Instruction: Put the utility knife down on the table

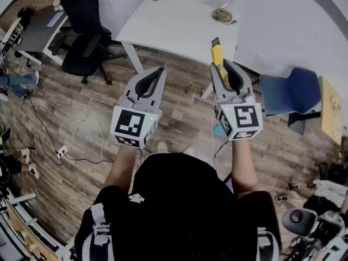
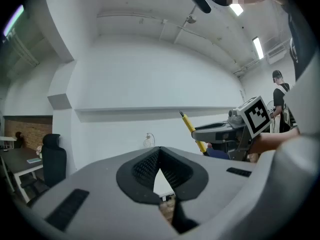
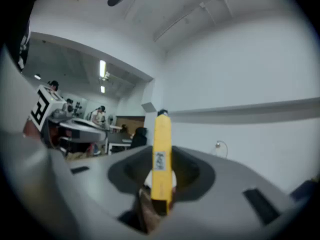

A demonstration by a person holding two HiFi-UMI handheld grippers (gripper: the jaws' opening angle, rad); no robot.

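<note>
My right gripper (image 1: pixel 224 65) is shut on a yellow utility knife (image 1: pixel 218 53), which sticks out forward past the jaws with its dark tip over the near right corner of the white table (image 1: pixel 174 29). In the right gripper view the knife (image 3: pixel 161 139) stands upright between the pads, clamped near its lower end. My left gripper (image 1: pixel 158 70) hangs level beside it on the left, over the wooden floor in front of the table, its jaws shut with nothing in them (image 2: pixel 160 151). The left gripper view also catches the right gripper (image 2: pixel 225 130) and the knife (image 2: pixel 192 130).
A coiled cable (image 1: pixel 223 16) lies at the table's far right. Black office chairs (image 1: pixel 84 29) and a grey desk (image 1: pixel 41 31) stand to the left, a blue chair (image 1: pixel 291 91) to the right. A white cord (image 1: pixel 81 129) trails on the wooden floor.
</note>
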